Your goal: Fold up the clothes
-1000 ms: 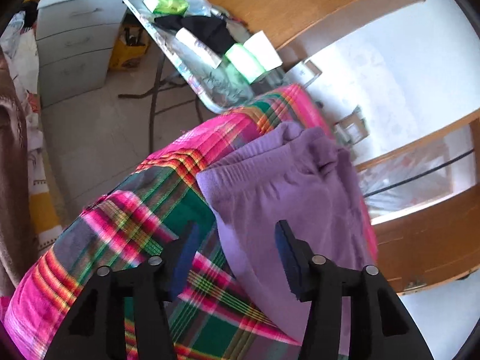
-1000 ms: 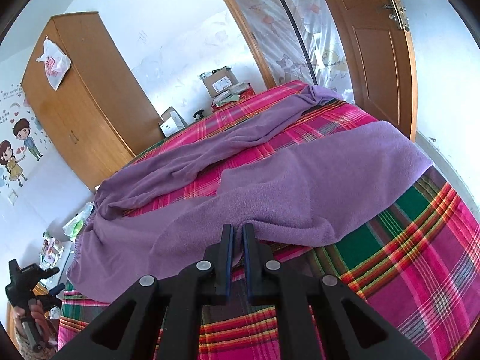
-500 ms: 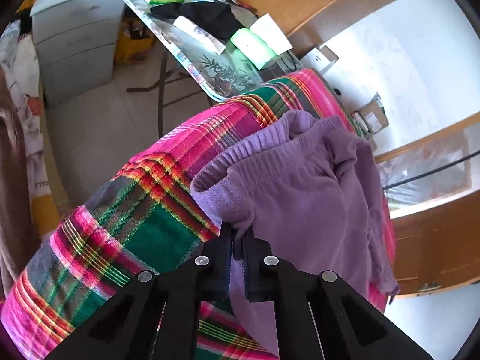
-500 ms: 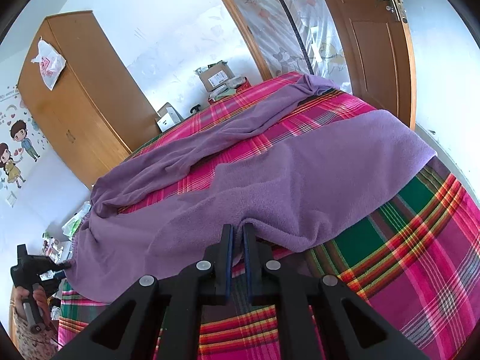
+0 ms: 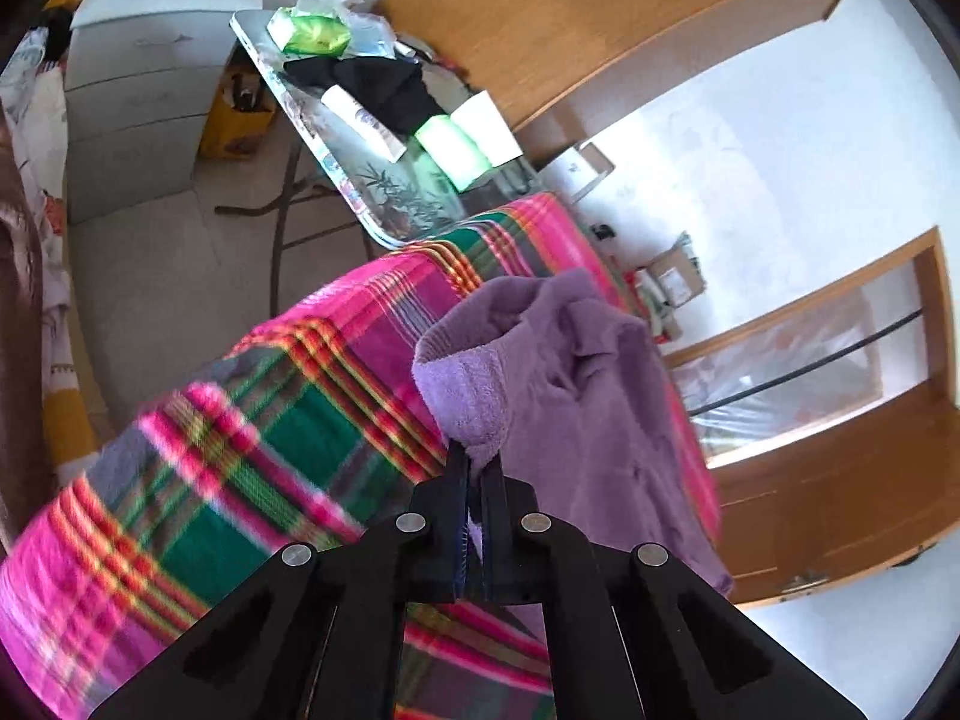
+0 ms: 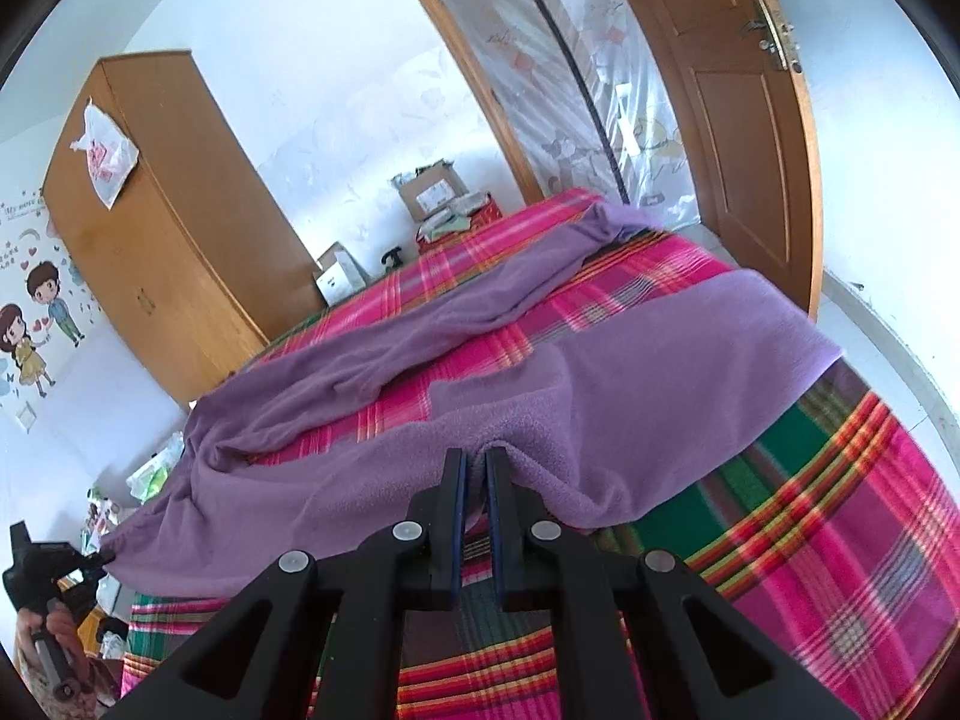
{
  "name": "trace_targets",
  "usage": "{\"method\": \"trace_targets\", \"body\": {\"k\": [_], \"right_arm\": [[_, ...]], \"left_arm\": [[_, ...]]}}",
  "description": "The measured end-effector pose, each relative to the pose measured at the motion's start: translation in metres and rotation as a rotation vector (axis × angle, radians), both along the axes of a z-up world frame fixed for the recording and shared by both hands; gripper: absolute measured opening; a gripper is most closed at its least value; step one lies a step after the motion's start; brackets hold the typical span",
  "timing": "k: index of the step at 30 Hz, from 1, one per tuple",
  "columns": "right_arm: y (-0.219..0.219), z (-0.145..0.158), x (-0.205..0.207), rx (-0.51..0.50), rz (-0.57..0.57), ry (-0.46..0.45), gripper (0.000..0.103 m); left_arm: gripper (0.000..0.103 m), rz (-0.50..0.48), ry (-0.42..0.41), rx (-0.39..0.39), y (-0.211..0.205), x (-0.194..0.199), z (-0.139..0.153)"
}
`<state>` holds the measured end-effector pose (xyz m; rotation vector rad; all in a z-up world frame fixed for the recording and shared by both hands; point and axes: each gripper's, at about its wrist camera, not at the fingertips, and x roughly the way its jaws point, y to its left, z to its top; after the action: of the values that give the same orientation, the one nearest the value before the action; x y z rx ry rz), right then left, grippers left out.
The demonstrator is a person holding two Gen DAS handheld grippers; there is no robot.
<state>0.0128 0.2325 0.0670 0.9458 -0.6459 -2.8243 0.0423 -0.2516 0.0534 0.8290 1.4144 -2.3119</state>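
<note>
Plaid bed (image 6: 840,540), one purple pair of trousers (image 6: 600,378), two tools (image 5: 474,468) (image 6: 474,462) both clamped on it.

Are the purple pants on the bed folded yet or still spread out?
Spread out. In the right wrist view the purple pants lie full length on the plaid blanket, legs apart, with no fold laid over.

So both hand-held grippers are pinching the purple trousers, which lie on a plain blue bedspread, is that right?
Not quite. The bedspread is pink, green and red plaid, not plain blue, as the right wrist view shows. The left hand-held gripper and right hand-held gripper are both shut on the purple trousers.
</note>
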Motion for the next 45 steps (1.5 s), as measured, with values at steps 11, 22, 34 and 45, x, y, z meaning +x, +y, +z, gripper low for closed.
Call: {"method": "trace_targets", "body": {"k": [11,22,34,45], "right_arm": [[0.033,0.02,0.035,0.03,-0.055,0.055,0.002],[0.026,-0.007,0.034,0.049,-0.033,-0.011,0.002],[0.038,-0.022,0.062,0.068,-0.092,-0.05,0.0],[0.089,-0.028,0.0,0.145,-0.224,-0.115,0.04]], "left_arm": [[0.003,-0.036,0.017,0.014,0.037,0.06,-0.006],[0.003,0.013,-0.033,0.045,0.029,0.089,-0.035],[0.003,0.039,-0.07,0.056,0.018,0.099,-0.043],[0.003,0.037,-0.096,0.065,0.016,0.095,-0.05]]}}
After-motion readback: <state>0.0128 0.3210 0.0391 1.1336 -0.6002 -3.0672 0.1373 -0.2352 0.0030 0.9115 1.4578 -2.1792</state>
